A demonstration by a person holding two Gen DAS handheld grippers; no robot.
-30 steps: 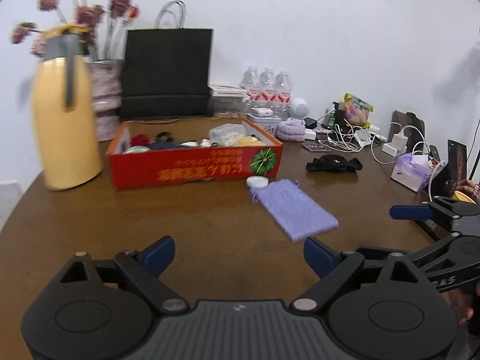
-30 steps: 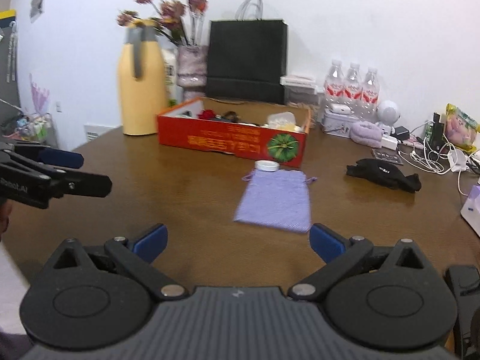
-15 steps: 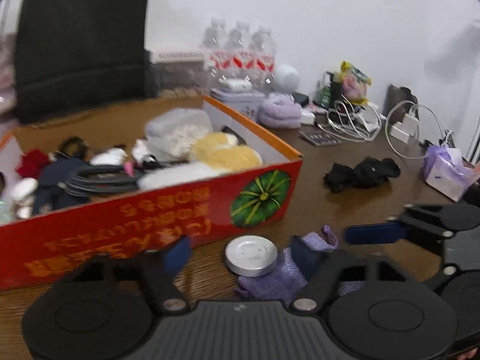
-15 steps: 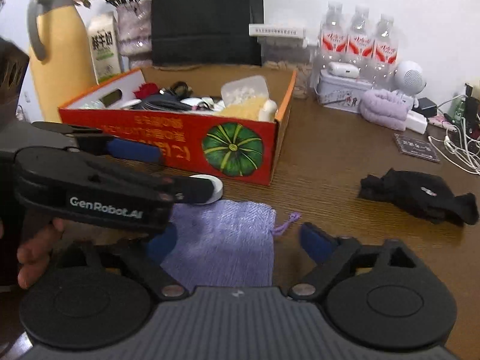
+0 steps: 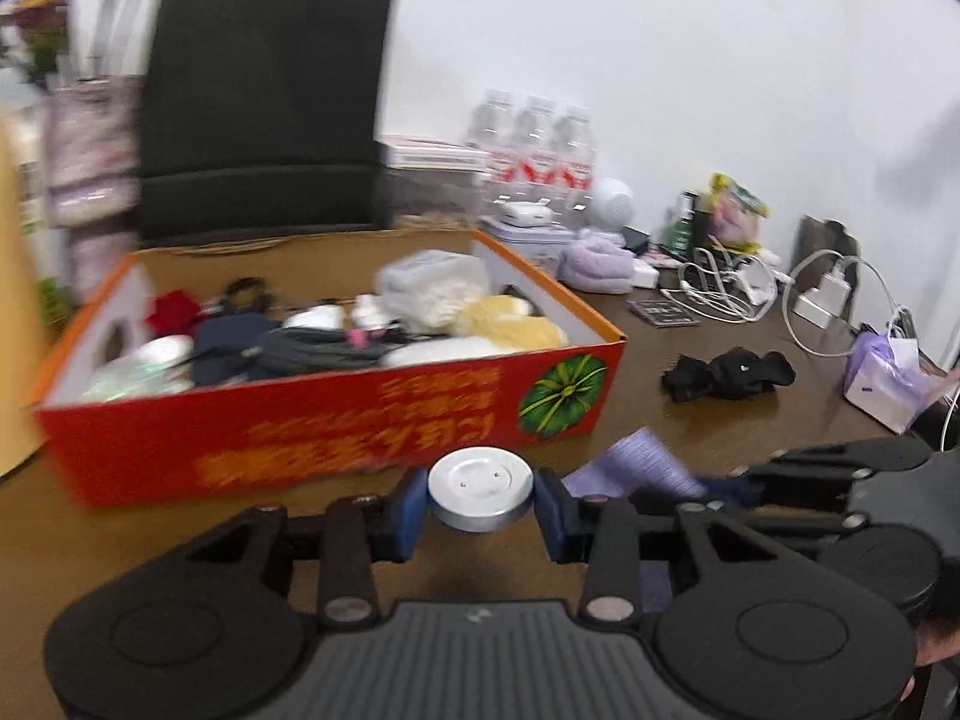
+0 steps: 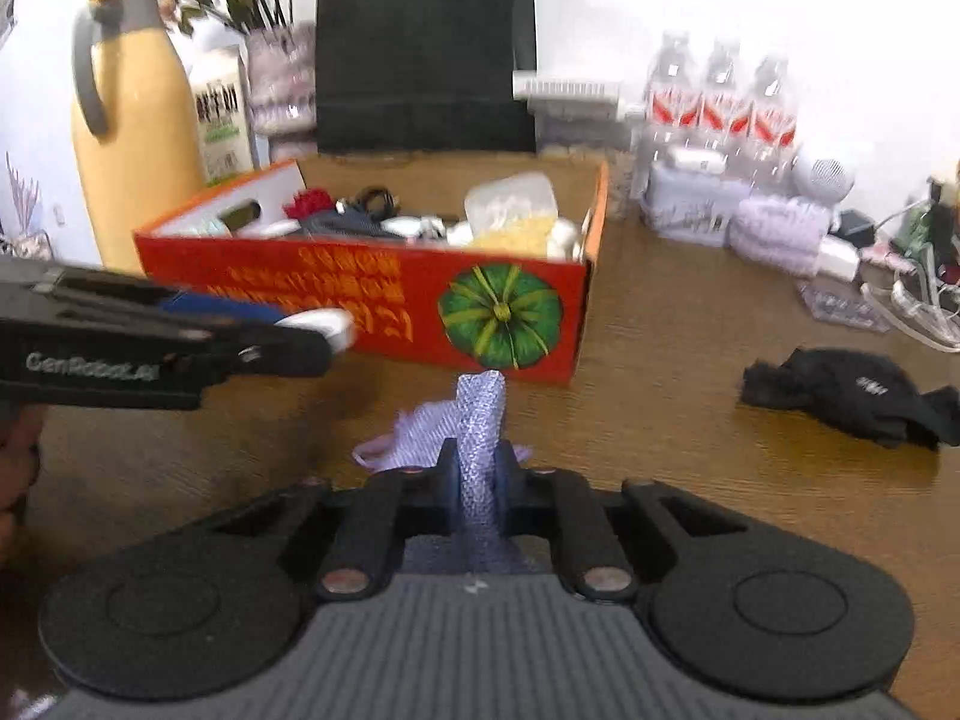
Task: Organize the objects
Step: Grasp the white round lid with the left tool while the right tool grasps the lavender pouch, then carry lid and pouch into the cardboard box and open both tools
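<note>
My left gripper [image 5: 480, 504] is shut on a round silver tin [image 5: 480, 487] and holds it just in front of the red cardboard box [image 5: 336, 426]. It also shows in the right wrist view [image 6: 318, 324] at the left, with the tin [image 6: 321, 324] between its tips. My right gripper [image 6: 477, 480] is shut on a lilac mesh drawstring pouch [image 6: 474, 420], bunched and lifted off the brown table [image 6: 660, 372]. The pouch shows in the left wrist view [image 5: 636, 468]. The box [image 6: 372, 294] holds several small items.
A black cloth item [image 6: 852, 390] lies at the right. A yellow thermos [image 6: 132, 138], a black paper bag [image 6: 423, 48], water bottles [image 6: 720, 102], cables and chargers [image 5: 750, 294] and a lilac tissue pack [image 5: 888, 372] line the back and right.
Both grippers have closed: the left onto the silver tin, the right onto the lilac pouch. Both things have come up off the table in front of the box.
</note>
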